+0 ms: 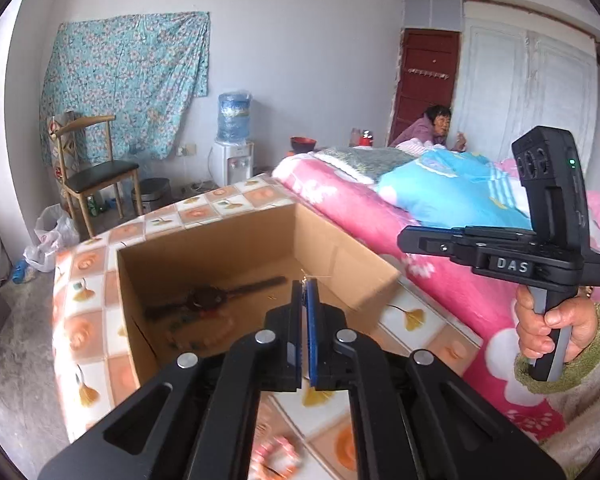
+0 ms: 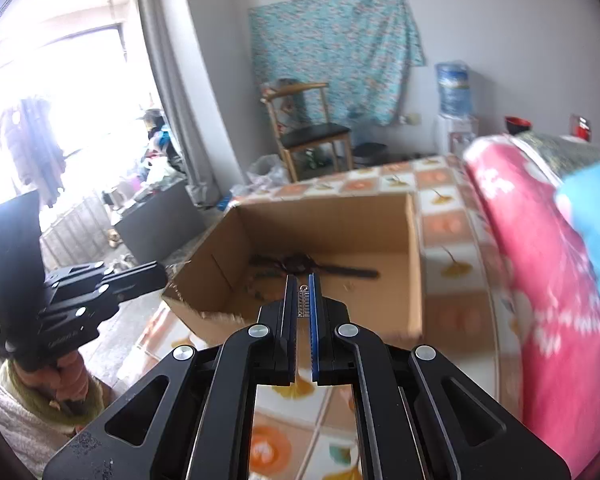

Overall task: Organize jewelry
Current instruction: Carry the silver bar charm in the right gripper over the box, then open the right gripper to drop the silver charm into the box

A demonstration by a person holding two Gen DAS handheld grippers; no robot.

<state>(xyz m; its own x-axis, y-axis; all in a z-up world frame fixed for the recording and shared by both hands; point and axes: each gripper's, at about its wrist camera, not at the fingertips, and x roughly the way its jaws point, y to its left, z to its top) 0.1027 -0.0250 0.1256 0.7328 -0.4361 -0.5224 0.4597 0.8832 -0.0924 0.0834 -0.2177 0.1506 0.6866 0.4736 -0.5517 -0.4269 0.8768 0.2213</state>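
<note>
left gripper (image 1: 304, 292): jaws pinched together on a thin gold-coloured wire piece (image 1: 310, 278), too small to name, poking out at the tips above the box.
cardboard box (image 1: 203, 248): open-topped, on the patterned orange-and-white cloth (image 1: 91, 276); a dark long-handled item (image 1: 215, 296) lies on its floor.
right gripper (image 2: 303, 294): jaws narrow, clamped on a small silver rectangular clasp-like jewelry piece (image 2: 303, 304), held over the near edge of the box.
right hand (image 1: 548, 328): wrapped around the right gripper's handle, beside the pink floral bedding (image 1: 340, 196).
</note>
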